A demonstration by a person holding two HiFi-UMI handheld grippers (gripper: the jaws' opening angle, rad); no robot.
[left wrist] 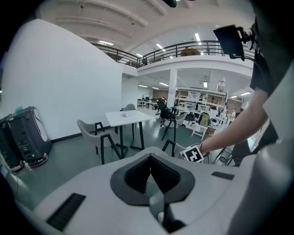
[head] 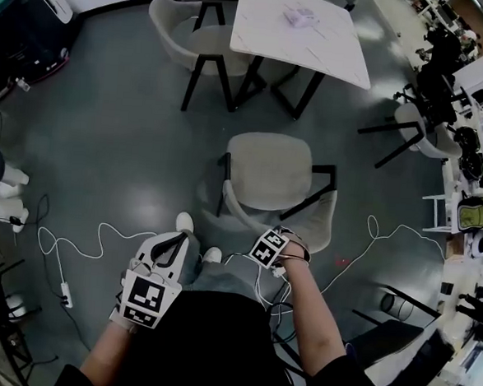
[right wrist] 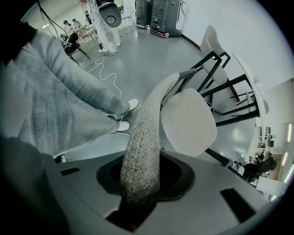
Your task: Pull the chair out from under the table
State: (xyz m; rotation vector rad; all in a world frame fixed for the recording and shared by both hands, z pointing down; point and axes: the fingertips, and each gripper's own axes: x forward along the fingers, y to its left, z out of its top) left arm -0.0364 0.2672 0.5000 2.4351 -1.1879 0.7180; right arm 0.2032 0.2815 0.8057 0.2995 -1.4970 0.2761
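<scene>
The beige chair [head: 268, 169] with black legs stands on the grey floor, apart from the white table [head: 270, 25] behind it. Its woven backrest [right wrist: 144, 137] faces me. My right gripper [head: 281, 237] points straight down and is shut on the backrest's top edge, which runs up between the jaws [right wrist: 142, 183]. The chair's seat [right wrist: 188, 121] shows just beyond. My left gripper [head: 172, 243] hangs free to the left of the chair, shut with nothing in it [left wrist: 150, 167]. The right gripper's marker cube [left wrist: 194, 153] appears in the left gripper view.
A second beige chair [head: 183, 31] is tucked at the table's left side. A white cable [head: 98, 240] loops over the floor by my shoes [head: 186, 223]. A black machine [head: 26, 24] stands far left. More chairs [head: 419, 130] and cluttered shelves line the right.
</scene>
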